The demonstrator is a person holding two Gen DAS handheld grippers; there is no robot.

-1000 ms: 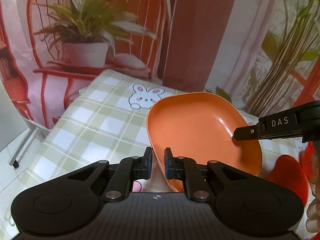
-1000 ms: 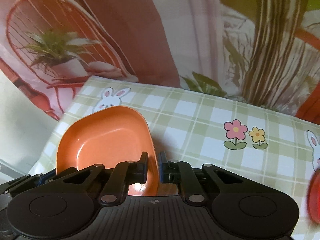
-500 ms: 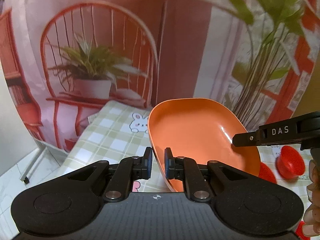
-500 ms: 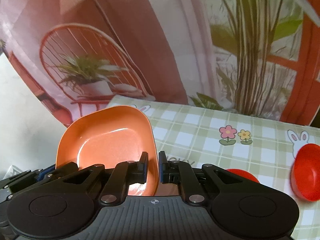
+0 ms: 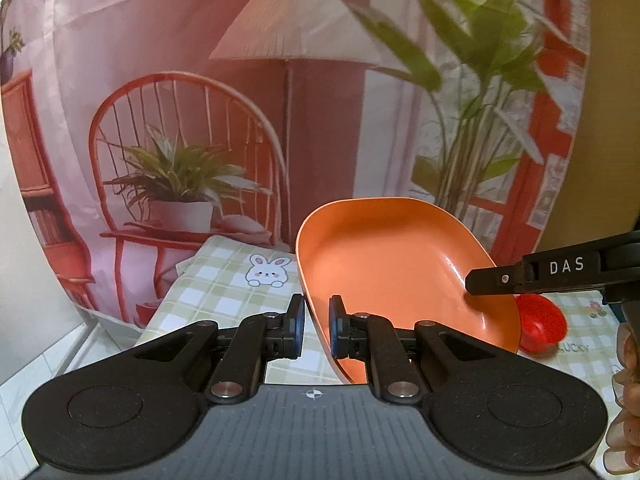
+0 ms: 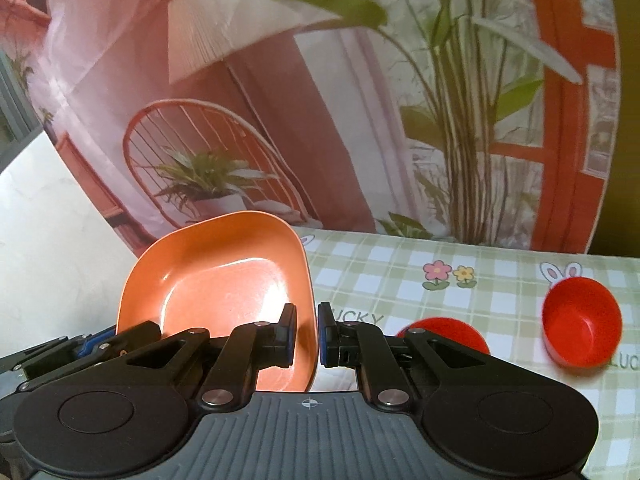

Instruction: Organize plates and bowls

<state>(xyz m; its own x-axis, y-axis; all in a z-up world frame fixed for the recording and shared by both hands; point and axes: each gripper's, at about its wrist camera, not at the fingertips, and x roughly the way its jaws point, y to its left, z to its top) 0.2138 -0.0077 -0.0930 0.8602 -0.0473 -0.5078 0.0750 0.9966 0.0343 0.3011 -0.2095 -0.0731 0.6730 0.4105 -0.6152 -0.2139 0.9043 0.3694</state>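
Both grippers, clamped on the orange plate [image 5: 396, 264], have lifted it above the table [image 6: 500, 276].

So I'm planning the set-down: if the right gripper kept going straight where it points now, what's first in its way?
Probably the checked tablecloth. The right gripper is shut on the orange plate; depth is unclear.

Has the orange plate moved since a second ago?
Yes. The orange plate, pinched by the left gripper and right gripper, has risen: it hid the bunny print before, now it clears it.
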